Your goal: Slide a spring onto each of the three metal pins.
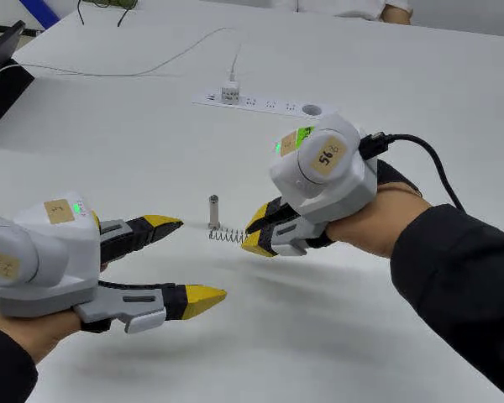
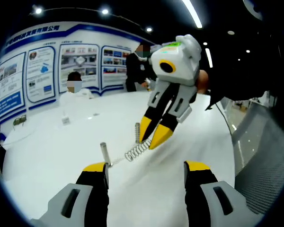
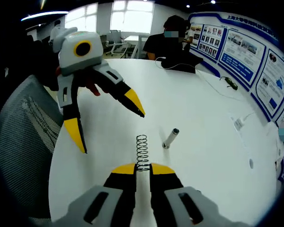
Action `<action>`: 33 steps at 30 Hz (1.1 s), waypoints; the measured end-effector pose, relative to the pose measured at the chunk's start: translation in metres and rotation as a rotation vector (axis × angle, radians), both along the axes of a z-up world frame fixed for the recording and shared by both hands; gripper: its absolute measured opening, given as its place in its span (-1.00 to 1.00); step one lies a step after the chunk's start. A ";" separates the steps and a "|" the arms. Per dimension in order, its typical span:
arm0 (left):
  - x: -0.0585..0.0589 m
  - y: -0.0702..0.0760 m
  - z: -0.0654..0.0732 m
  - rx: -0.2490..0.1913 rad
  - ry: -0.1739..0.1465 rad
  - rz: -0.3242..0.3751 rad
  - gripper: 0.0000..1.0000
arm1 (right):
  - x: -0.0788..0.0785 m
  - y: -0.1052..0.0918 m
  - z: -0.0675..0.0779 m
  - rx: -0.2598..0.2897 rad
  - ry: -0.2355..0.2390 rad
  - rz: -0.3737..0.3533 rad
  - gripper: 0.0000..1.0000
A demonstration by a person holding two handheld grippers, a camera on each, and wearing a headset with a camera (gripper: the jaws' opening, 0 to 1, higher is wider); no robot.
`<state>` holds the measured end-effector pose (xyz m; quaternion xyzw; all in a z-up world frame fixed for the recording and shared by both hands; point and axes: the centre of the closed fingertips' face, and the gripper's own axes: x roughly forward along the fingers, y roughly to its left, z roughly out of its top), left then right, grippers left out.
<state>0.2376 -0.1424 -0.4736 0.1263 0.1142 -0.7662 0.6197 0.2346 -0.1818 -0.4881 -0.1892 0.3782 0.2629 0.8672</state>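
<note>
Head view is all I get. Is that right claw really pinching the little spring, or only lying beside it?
Observer: Pinching. The right gripper view shows the right claw closed on one end of the spring, which points straight ahead.
Operator: Is the spring on the pin?
Observer: No. In that view the pin stands off to one side of the spring's free end, not inside the coils.
Operator: What's beyond the table?
Observer: The left gripper view shows a wall of blue-and-white posters, with a person seated before it.
</note>
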 end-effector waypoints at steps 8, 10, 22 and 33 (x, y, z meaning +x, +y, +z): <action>-0.010 -0.003 0.004 -0.012 -0.022 -0.048 0.03 | -0.016 0.012 0.009 -0.030 0.013 0.063 -0.77; -0.014 -0.004 0.006 -0.017 -0.036 -0.067 -0.05 | -0.019 0.015 0.009 -0.038 0.021 0.081 -0.77; -0.026 -0.004 0.004 -0.023 -0.093 -0.144 -0.58 | -0.030 0.026 0.014 -0.067 0.047 0.135 -0.77; -0.026 -0.003 0.001 -0.011 -0.122 -0.155 -0.74 | -0.032 0.033 0.024 -0.064 0.041 0.151 -0.77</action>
